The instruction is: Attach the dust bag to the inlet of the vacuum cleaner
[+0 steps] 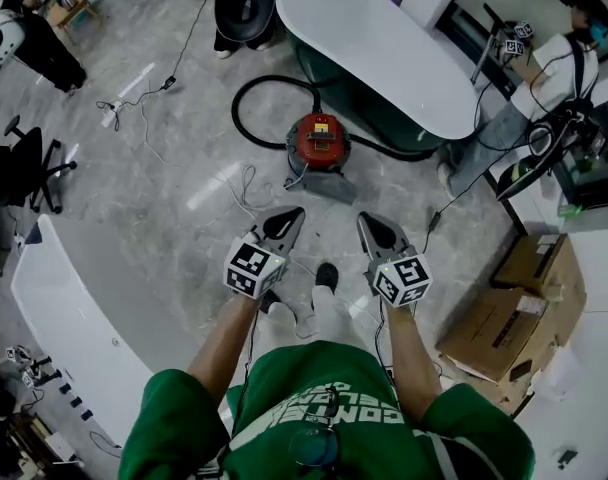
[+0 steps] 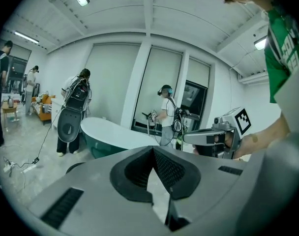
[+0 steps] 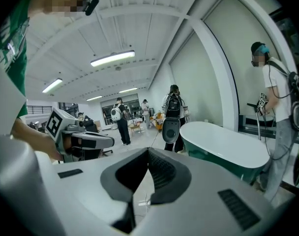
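Head view, quick one from me: where's the vacuum cleaner [image 1: 319, 140] sitting?

Him: On the grey marbled floor [image 1: 184, 183], out in the open, just off the near end of the white oval table [image 1: 374, 38] with the dark green base. It's the red one, with its black hose [image 1: 246, 98] looping off the left side and round behind. A grey flat piece lies against its near side, can't tell what that is.

Me: And the two tools?

Him: Both are held up in front of the person in the green top [image 1: 324, 408], side by side but apart. They point toward the vacuum, well short of it. Left gripper [image 1: 289, 216] has its jaws pinched together with nothing in them. Right gripper [image 1: 369, 220] is the same deal, closed up and empty. Each gripper view shows the pads meeting at the tip.

Me: Rest of the room?

Him: Busy.
- Cardboard boxes [image 1: 514, 308] on the floor by the right edge.
- A long white counter [image 1: 64, 308] curving along the lower left.
- A black office chair [image 1: 24, 168] at the left edge.
- A loose cable [image 1: 144, 88] trailing over the floor toward the top left.
- Someone in a white shirt [image 1: 554, 73] standing past the table's far right end.

The gripper views add tall pale window panels [image 2: 110, 82], strip lights [image 3: 112, 58] on the ceiling and people with backpacks [image 3: 173, 107] further back.
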The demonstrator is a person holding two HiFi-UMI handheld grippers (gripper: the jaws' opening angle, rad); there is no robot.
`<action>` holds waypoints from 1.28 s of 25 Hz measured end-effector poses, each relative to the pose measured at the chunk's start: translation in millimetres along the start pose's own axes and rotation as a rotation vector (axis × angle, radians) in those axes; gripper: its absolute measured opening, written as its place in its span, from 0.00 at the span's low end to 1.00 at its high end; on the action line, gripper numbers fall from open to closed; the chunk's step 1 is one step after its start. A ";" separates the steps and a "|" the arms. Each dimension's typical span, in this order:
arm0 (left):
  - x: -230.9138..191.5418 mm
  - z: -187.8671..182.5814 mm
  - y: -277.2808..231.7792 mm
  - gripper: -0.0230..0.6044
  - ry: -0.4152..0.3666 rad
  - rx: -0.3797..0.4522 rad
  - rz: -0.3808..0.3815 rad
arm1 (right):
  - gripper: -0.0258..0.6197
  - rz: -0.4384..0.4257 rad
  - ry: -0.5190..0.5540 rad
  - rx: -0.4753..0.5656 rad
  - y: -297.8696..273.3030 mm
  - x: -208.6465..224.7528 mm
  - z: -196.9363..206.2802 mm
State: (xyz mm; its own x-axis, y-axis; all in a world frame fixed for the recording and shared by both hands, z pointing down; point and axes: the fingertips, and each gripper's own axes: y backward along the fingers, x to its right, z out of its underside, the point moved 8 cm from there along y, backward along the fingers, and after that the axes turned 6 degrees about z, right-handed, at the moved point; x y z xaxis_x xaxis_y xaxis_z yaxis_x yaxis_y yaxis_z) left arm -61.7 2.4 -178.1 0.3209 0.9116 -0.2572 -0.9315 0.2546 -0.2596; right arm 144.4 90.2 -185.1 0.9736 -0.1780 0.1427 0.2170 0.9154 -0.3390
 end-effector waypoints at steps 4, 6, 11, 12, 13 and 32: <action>14.3 -16.9 20.8 0.04 0.035 0.039 -0.010 | 0.05 -0.007 0.017 0.009 14.9 -9.7 -19.7; 19.1 -31.6 25.1 0.04 0.051 0.081 -0.019 | 0.05 -0.014 0.028 0.021 19.7 -9.3 -30.5; 25.9 -53.8 30.9 0.04 0.054 0.146 -0.035 | 0.05 -0.022 0.034 0.041 30.5 -9.9 -45.1; 25.1 -56.3 31.3 0.04 0.052 0.153 -0.036 | 0.05 -0.026 0.036 0.045 32.4 -9.7 -47.8; 23.8 -58.2 31.8 0.04 0.049 0.158 -0.040 | 0.05 -0.031 0.040 0.049 33.9 -9.6 -50.2; 26.5 -53.4 23.2 0.04 0.073 0.219 -0.067 | 0.05 -0.092 0.110 0.053 49.3 -3.0 -56.3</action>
State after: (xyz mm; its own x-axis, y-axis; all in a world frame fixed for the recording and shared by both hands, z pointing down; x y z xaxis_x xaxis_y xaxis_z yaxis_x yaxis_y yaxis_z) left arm -65.7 15.2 -240.6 0.3872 0.8665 -0.3150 -0.9201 0.3849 -0.0720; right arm 156.2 115.5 -254.7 0.9523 -0.2979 0.0668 0.3045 0.9107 -0.2791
